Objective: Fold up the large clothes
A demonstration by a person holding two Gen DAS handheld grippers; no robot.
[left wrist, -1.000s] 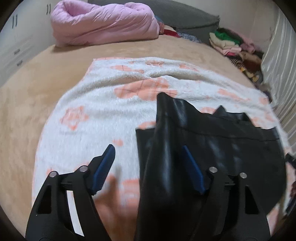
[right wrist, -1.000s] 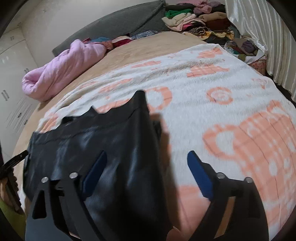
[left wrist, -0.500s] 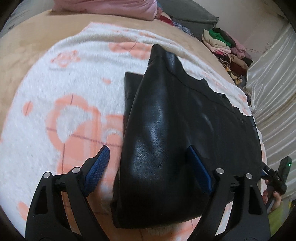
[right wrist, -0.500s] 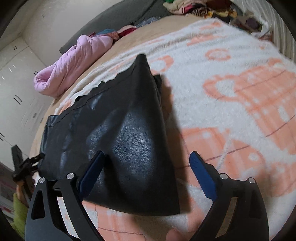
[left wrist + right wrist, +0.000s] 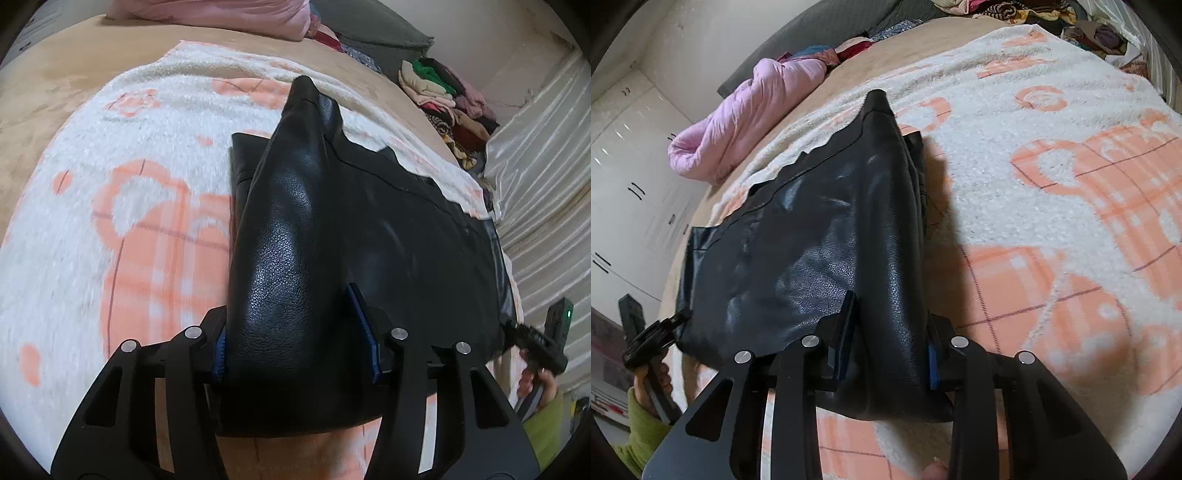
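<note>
1. A beige bed [image 5: 55, 92] carries a white blanket [image 5: 92, 229] with orange patterns.
2. A black leather garment [image 5: 388, 229] lies folded on the blanket, its near edge raised in two ridges.
3. The left gripper [image 5: 295, 339] pinches one ridge; its jaws have just been closing, and both blue pads now press the leather.
4. The right gripper [image 5: 888, 343] pinches the other ridge likewise, jaws just narrowed onto it.
5. Half a second ago both grippers straddled the folds with pads spread apart; now they clamp.
</note>
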